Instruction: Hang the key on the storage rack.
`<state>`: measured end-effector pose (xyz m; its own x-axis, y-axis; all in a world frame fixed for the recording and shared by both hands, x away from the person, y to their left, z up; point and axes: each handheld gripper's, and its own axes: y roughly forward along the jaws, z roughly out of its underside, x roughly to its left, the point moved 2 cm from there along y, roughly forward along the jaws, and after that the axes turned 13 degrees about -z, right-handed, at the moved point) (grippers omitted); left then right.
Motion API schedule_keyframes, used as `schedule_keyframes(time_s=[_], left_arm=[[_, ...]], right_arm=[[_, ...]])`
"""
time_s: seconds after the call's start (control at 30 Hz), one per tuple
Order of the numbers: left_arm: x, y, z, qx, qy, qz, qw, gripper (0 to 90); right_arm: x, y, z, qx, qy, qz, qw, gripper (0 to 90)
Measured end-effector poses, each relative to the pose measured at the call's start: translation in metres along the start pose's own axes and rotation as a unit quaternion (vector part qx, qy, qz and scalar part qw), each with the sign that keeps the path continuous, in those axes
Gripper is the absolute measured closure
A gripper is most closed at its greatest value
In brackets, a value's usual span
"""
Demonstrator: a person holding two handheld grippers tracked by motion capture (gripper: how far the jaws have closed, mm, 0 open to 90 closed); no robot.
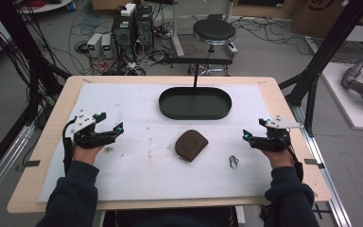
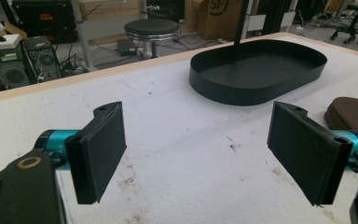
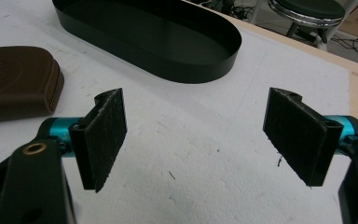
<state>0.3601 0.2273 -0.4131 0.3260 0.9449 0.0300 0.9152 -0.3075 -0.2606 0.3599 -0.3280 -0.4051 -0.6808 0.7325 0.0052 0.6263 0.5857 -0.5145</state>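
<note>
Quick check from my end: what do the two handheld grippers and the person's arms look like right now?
Both the left gripper and the right gripper have black bodies, teal fittings behind flat, black, rectangular pads, and a brass-coloured ring on the frame. Each carries a pale three-cornered plate on top and trails a black cable. The person wears dark long sleeves.

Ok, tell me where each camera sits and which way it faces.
High view: above the person's side, looking forward and down on the table; both forearms, the left gripper and the right gripper show.
Left gripper view: rides the left gripper, low over the table, facing the tray; its two fingers stand open.
Right gripper view: rides the right gripper, facing the tray from the other side; its fingers stand open.
Shared: both gripper views show the tray and the brown pouch.
</note>
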Motion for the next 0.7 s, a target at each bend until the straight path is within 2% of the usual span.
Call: schedule_keyframes(time_s=[0.1, 0.33, 0.4, 0.43, 0.47, 0.53, 0.57, 0.67, 0.7], left_arm=[[0.0, 0.001, 0.0, 0.001, 0.0, 0.0, 1.0, 19.2], [0.003, 0.003, 0.002, 0.005, -0.003, -0.003, 1.0, 19.2], [0.002, 0.002, 0.001, 0.005, -0.003, -0.004, 1.0, 19.2], [0.002, 0.001, 0.001, 0.004, -0.003, -0.004, 1.0, 19.2], [0.002, 0.001, 0.001, 0.004, -0.001, -0.004, 1.0, 19.2], [0.002, 0.002, 0.001, 0.004, 0.0, -0.004, 1.0, 19.3], [0.001, 0.002, 0.002, 0.006, 0.001, -0.003, 1.0, 19.4], [0.001, 0.001, 0.001, 0.005, 0.0, -0.003, 1.0, 19.4], [0.0, 0.0, 0.001, 0.006, 0.001, -0.004, 1.0, 19.6]], right_arm=[[-0.001, 0.001, 0.001, 0.0, 0.0, -0.007, 1.0, 24.5], [0.0, 0.0, 0.003, 0.001, -0.011, -0.022, 0.9997, 24.7], [0.005, -0.003, 0.005, 0.002, -0.023, -0.047, 0.9986, 25.3], [0.005, -0.003, 0.005, 0.002, -0.023, -0.047, 0.9986, 25.3], [0.01, -0.006, 0.005, 0.003, -0.039, -0.058, 0.9976, 25.7], [0.013, -0.009, 0.006, 0.006, -0.046, -0.063, 0.997, 26.2], [0.017, -0.013, 0.01, 0.018, -0.065, -0.07, 0.9953, 30.2], [0.021, -0.018, 0.016, 0.031, -0.077, -0.077, 0.9936, 32.7], [0.024, -0.021, 0.023, 0.037, -0.081, -0.092, 0.9918, 32.8]])
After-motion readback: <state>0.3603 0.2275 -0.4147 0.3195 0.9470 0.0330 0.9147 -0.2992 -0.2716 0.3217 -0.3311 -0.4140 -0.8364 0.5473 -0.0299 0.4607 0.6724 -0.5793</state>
